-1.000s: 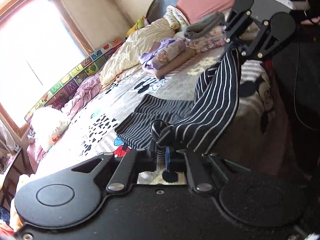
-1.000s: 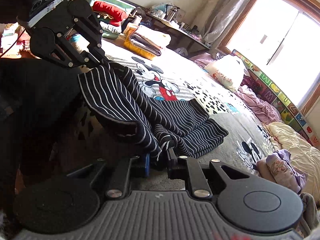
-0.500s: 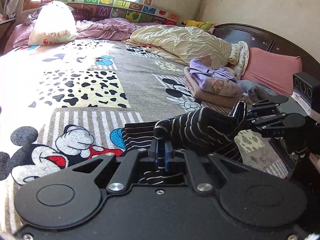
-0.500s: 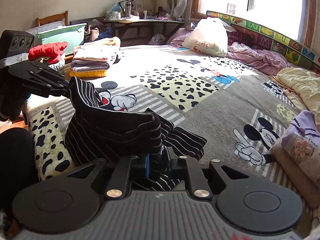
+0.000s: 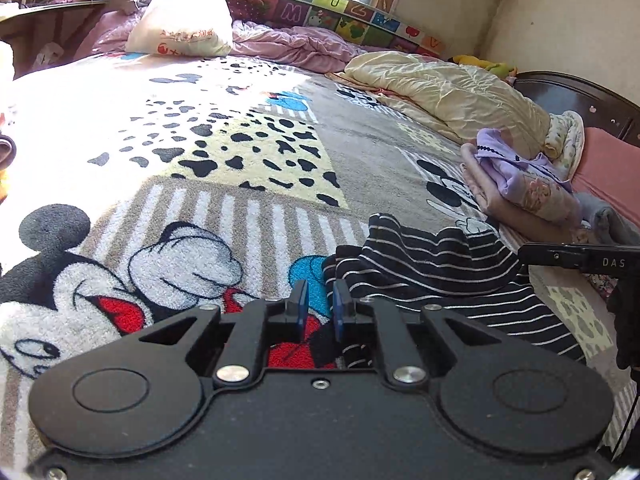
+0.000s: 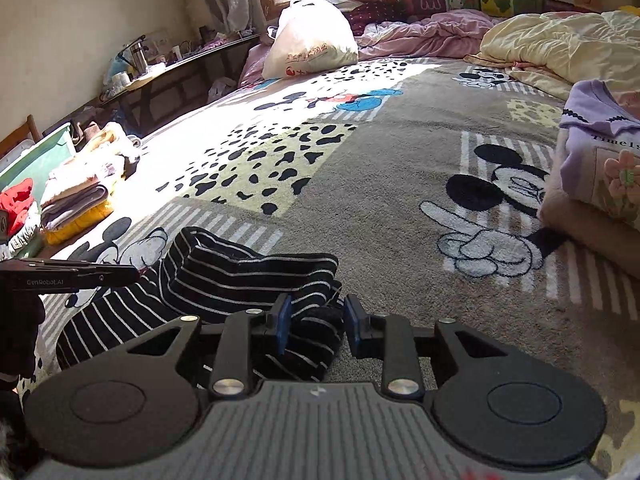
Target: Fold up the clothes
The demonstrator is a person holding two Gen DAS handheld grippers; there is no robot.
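With both tools' jaws just opening, my left tool (image 5: 319,305) empty and my right tool (image 6: 316,322) loose around the striped garment (image 6: 224,280) lying bottom-centre on the bed (image 6: 360,184), I should back straight out, leaving the fold undisturbed.

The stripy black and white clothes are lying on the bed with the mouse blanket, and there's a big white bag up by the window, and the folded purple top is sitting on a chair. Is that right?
Not quite. The folded purple top is not on a chair; it sits on a pinkish folded pile on the bed, as the right wrist view shows. The rest is right: the stripy clothes lie on the mouse blanket, and the big white bag is up by the window.
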